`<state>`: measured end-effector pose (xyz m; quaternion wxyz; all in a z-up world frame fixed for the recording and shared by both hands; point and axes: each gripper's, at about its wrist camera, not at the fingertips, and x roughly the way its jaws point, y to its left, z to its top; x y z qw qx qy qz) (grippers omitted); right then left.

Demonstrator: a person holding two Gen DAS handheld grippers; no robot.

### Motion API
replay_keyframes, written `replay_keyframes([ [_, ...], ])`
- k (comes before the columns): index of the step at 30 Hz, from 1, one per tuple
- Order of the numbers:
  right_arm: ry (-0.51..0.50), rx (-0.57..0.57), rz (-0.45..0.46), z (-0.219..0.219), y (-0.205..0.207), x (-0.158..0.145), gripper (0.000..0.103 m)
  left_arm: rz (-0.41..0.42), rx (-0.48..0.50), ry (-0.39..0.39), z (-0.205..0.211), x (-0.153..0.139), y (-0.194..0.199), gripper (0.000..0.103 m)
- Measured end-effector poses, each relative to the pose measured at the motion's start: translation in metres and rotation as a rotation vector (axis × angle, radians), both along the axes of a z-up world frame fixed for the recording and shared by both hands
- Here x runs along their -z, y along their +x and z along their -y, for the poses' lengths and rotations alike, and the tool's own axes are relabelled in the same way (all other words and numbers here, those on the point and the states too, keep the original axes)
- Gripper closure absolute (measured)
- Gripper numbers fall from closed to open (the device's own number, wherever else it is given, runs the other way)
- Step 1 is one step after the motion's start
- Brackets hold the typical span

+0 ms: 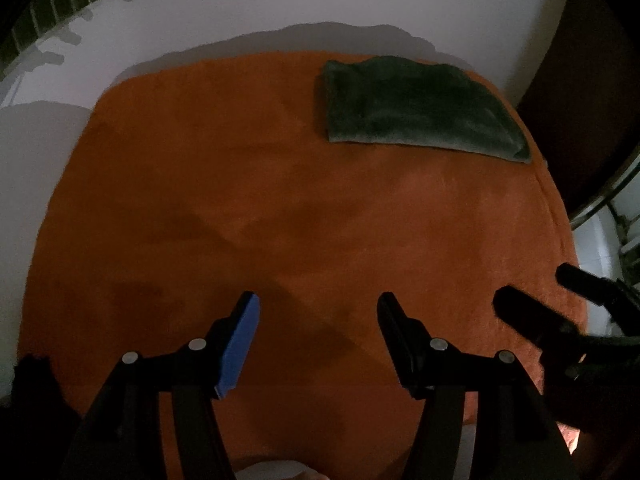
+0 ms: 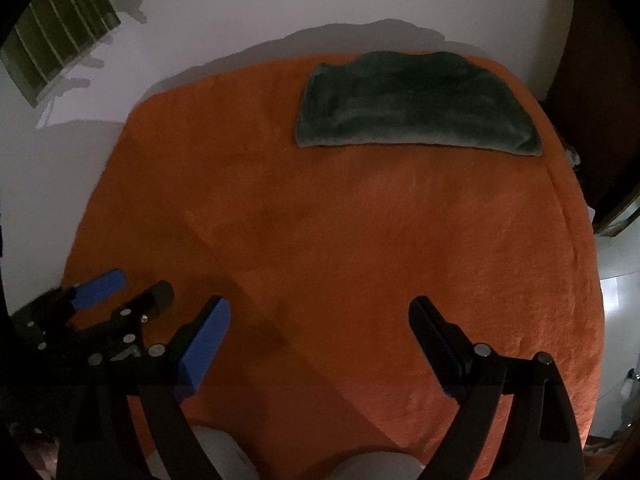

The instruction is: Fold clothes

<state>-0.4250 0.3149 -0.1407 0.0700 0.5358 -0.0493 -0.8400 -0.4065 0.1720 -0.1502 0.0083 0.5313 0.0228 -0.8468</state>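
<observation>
Pretty dim shot: big orange towel [image 2: 340,240] spread flat over the white table [image 2: 240,8], covering most of it. Left gripper [image 1: 318,304] hangs over the towel's near-left part, jaws apart, nothing between them. Right gripper [image 2: 320,308] sits just beside it near the near edge, jaws spread wide and empty too. Folded dark green towel [image 2: 416,100] lies on the orange one at the far right corner
</observation>
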Motion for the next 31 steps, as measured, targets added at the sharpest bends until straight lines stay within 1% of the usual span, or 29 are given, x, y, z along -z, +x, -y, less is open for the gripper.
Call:
replay_keyframes([
  [6, 0.009, -0.006, 0.028, 0.006, -0.003, 0.012, 0.012, 0.021, -0.005, 0.027, 0.005, 0.013, -0.010, 0.040],
  [11, 0.021, 0.004, 0.037, 0.007, -0.005, 0.020, 0.012, 0.025, -0.014, 0.028, 0.009, 0.019, -0.015, 0.040],
  [14, 0.022, 0.007, 0.055, 0.007, -0.007, 0.027, 0.012, 0.030, -0.021, 0.075, 0.014, 0.021, -0.016, 0.040],
  [16, -0.001, 0.012, 0.065, 0.006, -0.008, 0.029, 0.012, 0.031, -0.022, 0.110, 0.017, 0.021, -0.015, 0.040],
  [18, -0.005, 0.018, 0.062, 0.007, -0.009, 0.028, 0.012, 0.026, -0.019, 0.103, 0.018, 0.019, -0.014, 0.040],
  [22, 0.020, 0.016, 0.043, 0.010, -0.008, 0.025, 0.012, 0.010, 0.000, 0.090, 0.016, 0.015, -0.011, 0.040],
  [26, 0.035, 0.015, 0.043, 0.014, -0.006, 0.024, 0.012, 0.012, 0.008, 0.077, 0.015, 0.013, -0.008, 0.040],
  [31, 0.026, 0.021, 0.033, 0.014, -0.005, 0.017, 0.012, -0.003, 0.014, 0.081, 0.016, 0.004, -0.005, 0.040],
])
